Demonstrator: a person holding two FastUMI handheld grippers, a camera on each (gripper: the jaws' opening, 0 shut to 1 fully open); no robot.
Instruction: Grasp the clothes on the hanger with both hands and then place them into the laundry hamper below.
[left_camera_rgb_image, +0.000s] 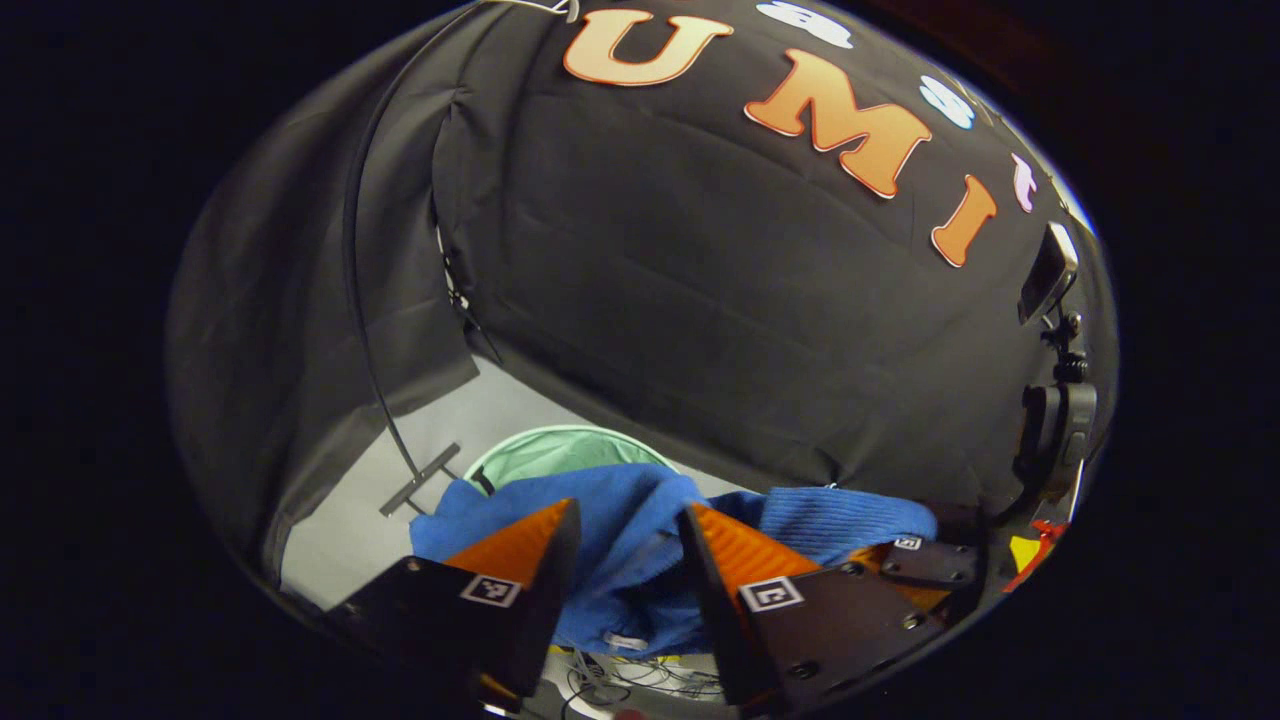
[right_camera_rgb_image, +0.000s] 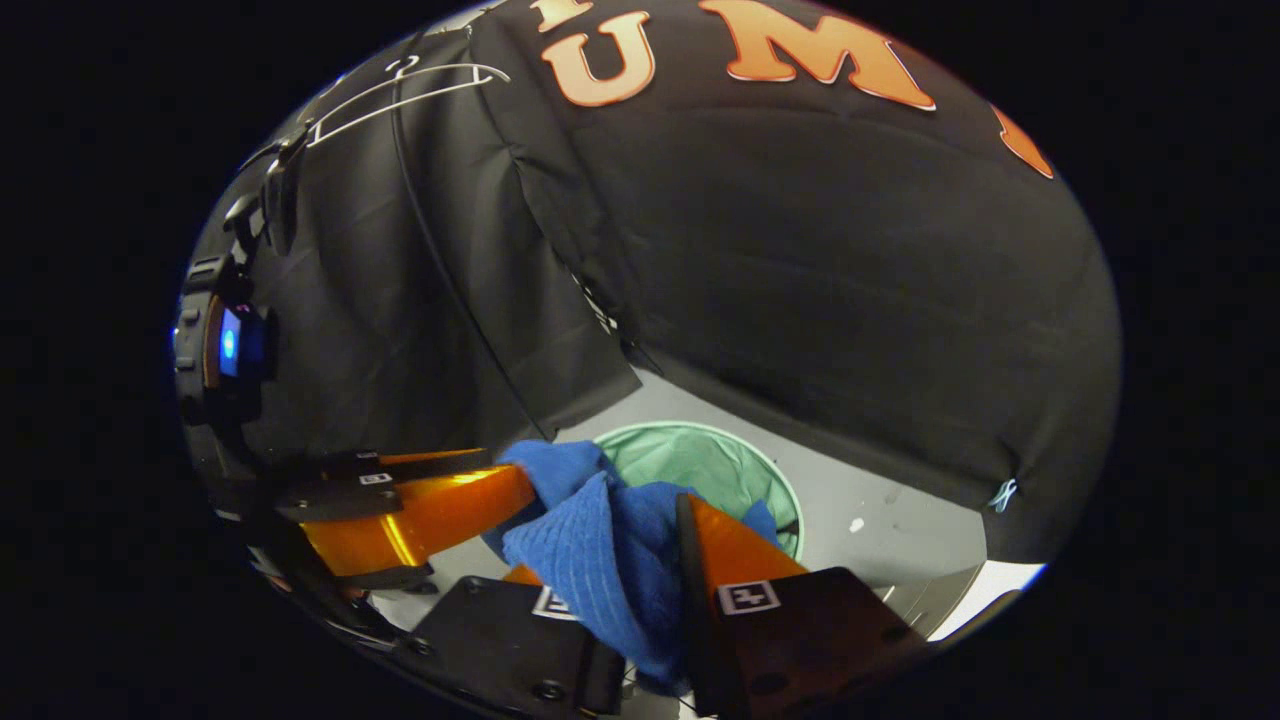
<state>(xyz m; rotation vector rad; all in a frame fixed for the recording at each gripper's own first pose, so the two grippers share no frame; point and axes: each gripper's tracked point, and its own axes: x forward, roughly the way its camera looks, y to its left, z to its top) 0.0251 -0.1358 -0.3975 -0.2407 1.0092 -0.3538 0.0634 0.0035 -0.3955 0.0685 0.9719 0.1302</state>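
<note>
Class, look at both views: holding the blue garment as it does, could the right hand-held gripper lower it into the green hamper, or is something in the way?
Probably yes. The right hand-held gripper grips the blue garment, and the green hamper sits open just beyond with nothing across its mouth. The left hand-held gripper also holds the garment, so both must move together.

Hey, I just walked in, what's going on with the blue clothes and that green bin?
A person is working two handheld grippers on a blue knitted garment. The left gripper and the right gripper each have its fabric between their fingers, holding it up between them. The green laundry hamper sits open on the pale floor just beyond and below it. The bare hanger hangs up near the booth wall. The garment is off it but not yet in the hamper.
</note>
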